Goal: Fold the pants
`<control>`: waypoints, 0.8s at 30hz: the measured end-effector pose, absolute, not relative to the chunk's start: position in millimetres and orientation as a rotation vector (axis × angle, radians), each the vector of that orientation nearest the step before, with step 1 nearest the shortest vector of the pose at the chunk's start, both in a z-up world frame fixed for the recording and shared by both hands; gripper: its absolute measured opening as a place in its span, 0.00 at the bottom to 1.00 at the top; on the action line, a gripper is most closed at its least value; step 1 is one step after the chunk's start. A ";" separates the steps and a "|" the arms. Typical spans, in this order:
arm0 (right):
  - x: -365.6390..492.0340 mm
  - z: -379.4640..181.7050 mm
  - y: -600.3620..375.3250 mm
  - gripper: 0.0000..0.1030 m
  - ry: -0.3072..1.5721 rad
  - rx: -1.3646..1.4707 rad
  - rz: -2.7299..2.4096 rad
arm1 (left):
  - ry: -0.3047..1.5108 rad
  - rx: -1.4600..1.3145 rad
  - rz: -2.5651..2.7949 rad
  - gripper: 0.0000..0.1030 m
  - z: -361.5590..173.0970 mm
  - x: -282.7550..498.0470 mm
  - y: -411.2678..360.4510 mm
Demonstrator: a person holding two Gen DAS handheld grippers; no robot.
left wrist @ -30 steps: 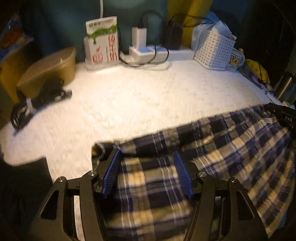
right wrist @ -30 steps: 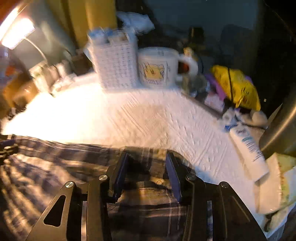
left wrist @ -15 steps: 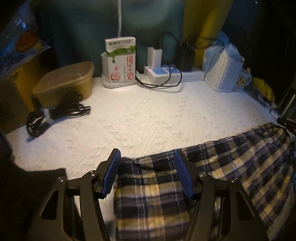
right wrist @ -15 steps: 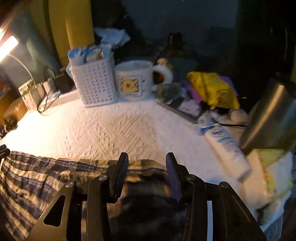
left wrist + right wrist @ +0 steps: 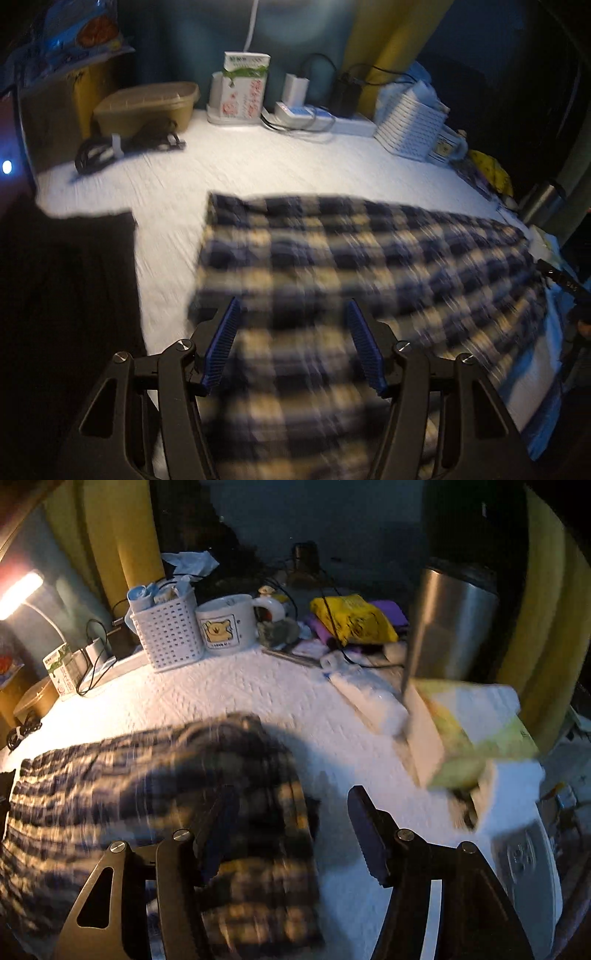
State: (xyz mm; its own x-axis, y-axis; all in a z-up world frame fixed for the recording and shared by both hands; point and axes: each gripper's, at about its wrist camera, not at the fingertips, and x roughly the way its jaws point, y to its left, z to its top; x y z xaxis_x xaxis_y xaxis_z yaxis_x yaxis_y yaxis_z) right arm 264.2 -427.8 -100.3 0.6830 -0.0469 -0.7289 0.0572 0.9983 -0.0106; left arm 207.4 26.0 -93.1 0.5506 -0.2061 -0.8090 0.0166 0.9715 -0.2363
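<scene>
The blue, cream and navy plaid pants (image 5: 369, 258) lie folded across the white textured bed cover (image 5: 258, 173), blurred by motion. My left gripper (image 5: 293, 347) hovers over their near part, its blue ribbed pads apart and not pressing the cloth. In the right wrist view the pants' end (image 5: 207, 775) lies under and beside the left finger. The jaws of my right gripper (image 5: 291, 834) are opening; cloth sits at the left side of the gap, and the right pad is over bare cover.
Along the back stand a brown tub (image 5: 147, 107), a cable bundle (image 5: 125, 146), a carton (image 5: 243, 85) and a power strip (image 5: 314, 114). A white basket (image 5: 168, 635), mug (image 5: 225, 622), steel tumbler (image 5: 454, 624) and tissue pack (image 5: 476, 731) crowd the right. Dark cloth (image 5: 66, 295) lies at left.
Both grippers have drawn back from the pants' far edge, which now lies well ahead of the fingers. The right jaws have widened and the cloth has left their grip.
</scene>
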 end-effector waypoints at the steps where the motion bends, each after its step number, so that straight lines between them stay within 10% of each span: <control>1: 258.2 -101.1 -429.5 0.62 0.819 0.025 -0.058 | 0.986 -0.214 -0.153 0.59 -93.9 200.2 20.5; 24: 191.1 -124.6 -403.9 0.81 0.859 0.103 0.002 | 0.915 -0.146 -0.109 0.59 -96.1 140.3 40.1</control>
State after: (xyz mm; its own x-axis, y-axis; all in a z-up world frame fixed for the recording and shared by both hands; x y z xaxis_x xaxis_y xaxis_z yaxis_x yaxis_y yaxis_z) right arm 191.1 -403.9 -124.6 0.6535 0.0433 -0.7556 0.0400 0.9950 0.0916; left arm 140.3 40.1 -96.1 0.6052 -0.1560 -0.7807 0.0315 0.9846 -0.1722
